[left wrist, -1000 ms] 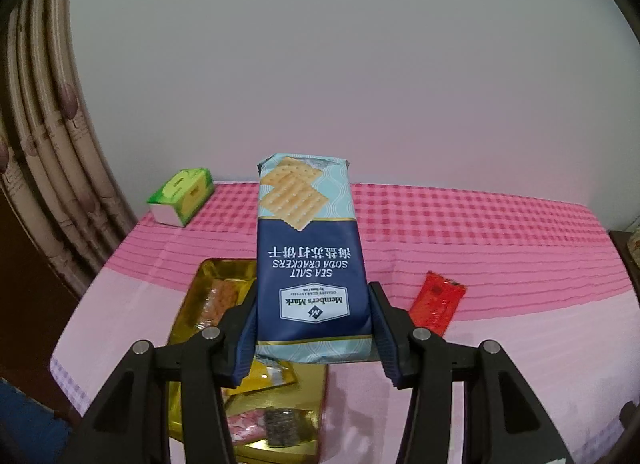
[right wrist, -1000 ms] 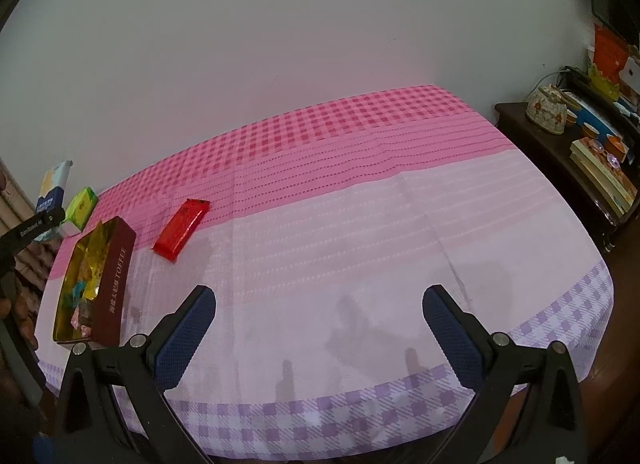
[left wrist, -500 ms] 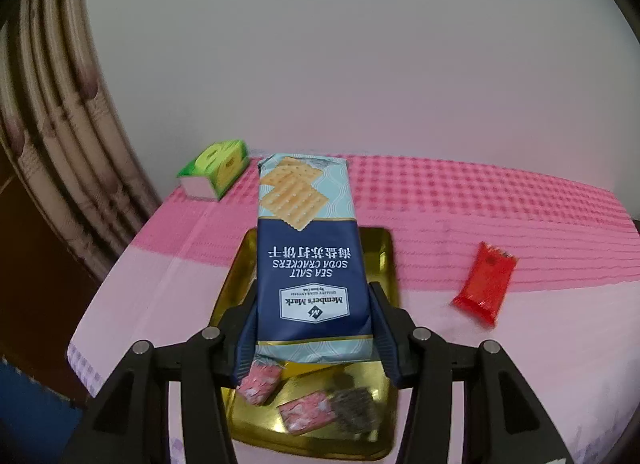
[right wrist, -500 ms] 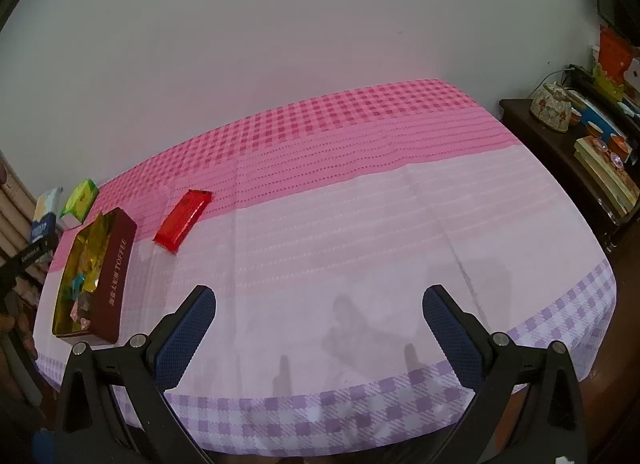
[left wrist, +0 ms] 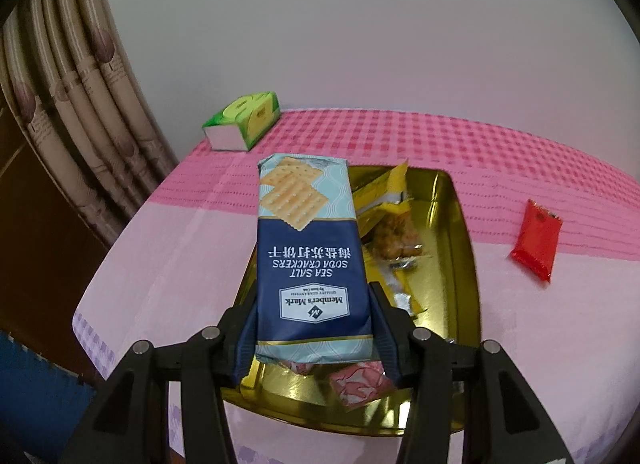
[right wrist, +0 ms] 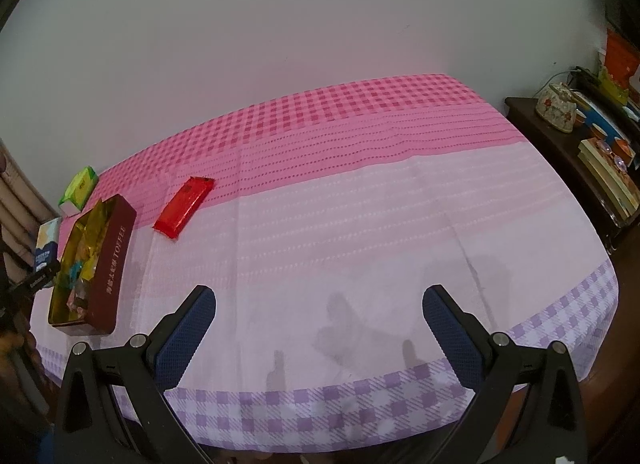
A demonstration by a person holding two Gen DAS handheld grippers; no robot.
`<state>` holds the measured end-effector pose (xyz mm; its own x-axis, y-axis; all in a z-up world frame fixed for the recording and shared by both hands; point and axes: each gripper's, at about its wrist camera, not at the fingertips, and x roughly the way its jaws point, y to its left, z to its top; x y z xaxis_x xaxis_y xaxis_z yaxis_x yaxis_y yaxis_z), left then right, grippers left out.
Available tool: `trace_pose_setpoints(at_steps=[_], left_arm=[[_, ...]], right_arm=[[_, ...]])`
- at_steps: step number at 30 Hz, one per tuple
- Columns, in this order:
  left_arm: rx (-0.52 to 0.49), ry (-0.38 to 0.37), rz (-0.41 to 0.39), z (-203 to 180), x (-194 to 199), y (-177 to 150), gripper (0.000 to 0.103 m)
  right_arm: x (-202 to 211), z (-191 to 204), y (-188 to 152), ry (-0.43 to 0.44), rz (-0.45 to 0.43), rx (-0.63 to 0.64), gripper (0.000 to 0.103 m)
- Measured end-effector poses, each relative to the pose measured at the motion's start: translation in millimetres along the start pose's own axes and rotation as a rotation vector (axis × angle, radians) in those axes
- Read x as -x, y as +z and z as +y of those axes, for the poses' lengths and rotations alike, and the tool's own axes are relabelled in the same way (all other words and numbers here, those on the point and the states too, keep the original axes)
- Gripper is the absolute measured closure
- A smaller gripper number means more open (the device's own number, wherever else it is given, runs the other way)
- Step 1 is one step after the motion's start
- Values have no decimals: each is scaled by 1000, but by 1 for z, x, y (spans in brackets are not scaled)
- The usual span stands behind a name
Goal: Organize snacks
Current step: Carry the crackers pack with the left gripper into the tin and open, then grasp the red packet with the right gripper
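My left gripper (left wrist: pixel 314 328) is shut on a blue Member's Mark soda cracker pack (left wrist: pixel 308 248) and holds it above the left half of an open gold-lined toffee tin (left wrist: pixel 460 232). The tin holds several wrapped snacks. A red snack packet (left wrist: pixel 536 240) lies on the cloth to the tin's right. In the right wrist view the tin (right wrist: pixel 112 260) sits at the far left, with the red packet (right wrist: pixel 184 205) beside it and the cracker pack (right wrist: pixel 47 242) at the tin's left edge. My right gripper (right wrist: pixel 320 328) is open and empty over the cloth's near edge.
A green box (left wrist: pixel 244 119) lies at the table's back left corner, also seen in the right wrist view (right wrist: pixel 80 187). Curtains (left wrist: pixel 72 103) hang to the left. A dark side cabinet (right wrist: pixel 580 151) with a pot and books stands at the right. A pink tablecloth (right wrist: pixel 360 223) covers the table.
My left gripper has carried the cracker pack closer to the tin and tilted down over it. The right gripper has hardly moved and stays open.
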<state>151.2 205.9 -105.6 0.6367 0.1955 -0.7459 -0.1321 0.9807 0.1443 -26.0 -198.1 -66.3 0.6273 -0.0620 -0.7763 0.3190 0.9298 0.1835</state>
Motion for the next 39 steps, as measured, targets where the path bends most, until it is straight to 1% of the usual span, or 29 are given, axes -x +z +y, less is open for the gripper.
trace_pose_setpoints(at_steps=[6,14,17,18,19,20,21,23,25,26,29,31,32,36,39], left_arm=[[3,0,32,2,-10,-10,52],[30,-21,84,11,-31,-26,52],[51,-50,99,15,-40,-31,52],[56,-78,109,15,-44,-34,52],[63,-102,114,17,-46,-36,51],[60,-109,99,18,-44,-37,50],[47,-109,81,17,-41,-39,41],[21,-135,39,18,-32,-42,31],[16,-165,-11,23,-16,-46,31],[28,-192,-32,28,-3,-50,31],[56,-255,-76,43,34,-66,30],[74,-266,-109,56,63,-80,29],[93,-285,-121,62,76,-87,29],[155,-360,-167,73,112,-109,28],[133,-379,-189,68,121,-116,28]], right_arm=[[-3,2,-2,-3,10,10,0],[-11,6,-5,-14,31,28,0],[-16,9,-7,-21,38,44,0],[-17,10,-8,-22,40,48,0],[-19,11,-9,-25,43,56,0],[-21,13,-10,-25,44,67,0],[-21,15,-11,-21,43,75,0],[-24,21,-14,0,34,106,0],[-26,28,-17,24,22,135,0],[-27,31,-18,33,17,144,0],[-34,43,-22,60,-6,164,0],[-44,54,-22,79,-4,161,0],[-48,58,-21,88,-1,159,0],[-76,103,-4,97,27,139,0],[-107,153,20,71,54,128,0]])
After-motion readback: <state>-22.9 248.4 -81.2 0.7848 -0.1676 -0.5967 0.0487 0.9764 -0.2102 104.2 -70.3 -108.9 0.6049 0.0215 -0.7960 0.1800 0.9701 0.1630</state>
